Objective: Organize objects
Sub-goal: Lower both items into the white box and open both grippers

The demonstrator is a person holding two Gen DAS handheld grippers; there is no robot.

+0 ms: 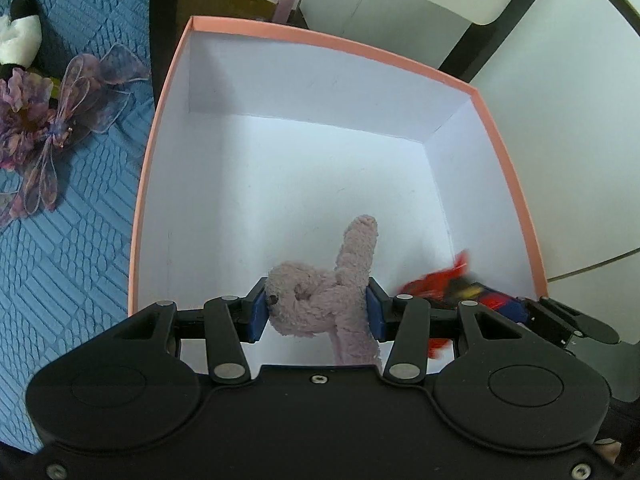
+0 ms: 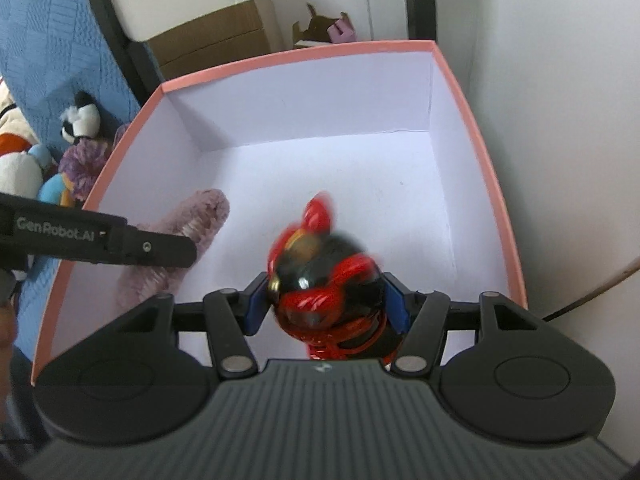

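A pink box (image 1: 224, 24) with white inside stands beside a blue blanket (image 1: 68, 264), near white walls. Over the box, the left hand-held gripper (image 1: 316, 312) grips a plush rabbit (image 1: 320, 296); the right hand-held gripper (image 2: 326, 306) grips a red toy (image 2: 328, 280).

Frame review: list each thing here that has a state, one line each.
Pink box: open, no lid, nothing lying on its floor.
Plush bunny: held over the box.
Red and black toy: held over the box, blurred.
Left gripper: shut on the bunny.
Right gripper: shut on the toy.
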